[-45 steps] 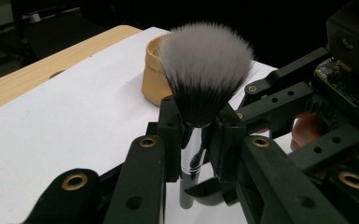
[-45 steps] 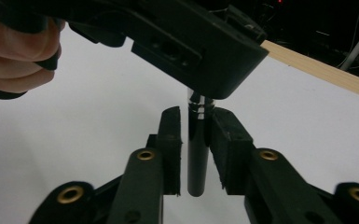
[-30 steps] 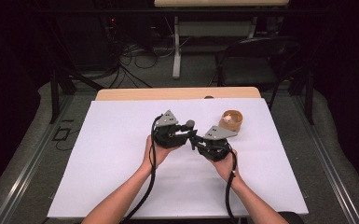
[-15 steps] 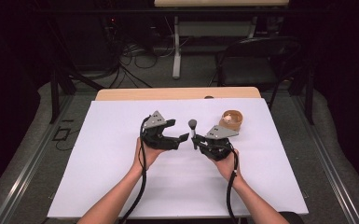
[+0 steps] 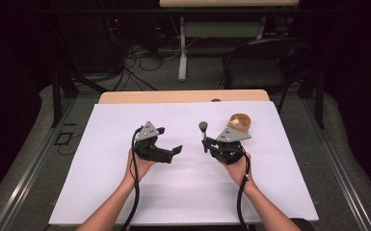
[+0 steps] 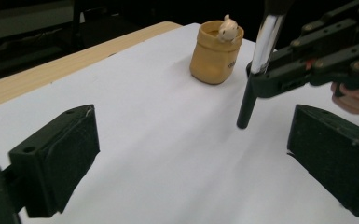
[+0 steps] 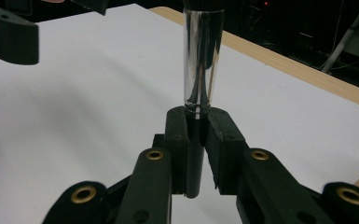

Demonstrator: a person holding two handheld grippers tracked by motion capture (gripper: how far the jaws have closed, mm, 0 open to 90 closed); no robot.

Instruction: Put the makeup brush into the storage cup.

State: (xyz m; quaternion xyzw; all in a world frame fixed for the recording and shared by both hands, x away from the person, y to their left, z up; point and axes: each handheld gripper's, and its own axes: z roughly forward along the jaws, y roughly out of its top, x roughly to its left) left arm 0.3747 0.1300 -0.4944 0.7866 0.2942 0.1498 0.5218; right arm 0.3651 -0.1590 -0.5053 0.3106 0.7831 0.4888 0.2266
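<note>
Right gripper (image 5: 205,143) first: pinched shut on the black handle of a brush (image 5: 203,132). Held upright, chrome collar and round grey head on top, handle end hanging just above the white table cover (image 5: 183,192) as far as can be told. Looks like a solid grip from the right gripper view, with both pads squeezed against the stem and no obvious slant.

Left gripper (image 5: 169,140): wide open, carrying nothing, hovering over the sheet off to the left of the brush and pointed across at it. Clear gap between the two grippers, no contact.

Tan pot (image 5: 240,123) standing on the table just behind and to the right of the right gripper. Upright, mouth open, with a little pale figure (image 6: 228,30) perched on the rim. Can't make out anything else inside from these angles.

Best guess at the job: getting the brush into that pot. If so, call it roughly halfway. Pickup done, brush off the table and secure in one gripper. Not yet over the pot, though, and clearly apart from it. Left to do: swing across, line the handle up with the mouth, keep clear of the figure on the rim, lower in, then let go. Probably no need for the left side at all, except maybe to steady the pot.
</note>
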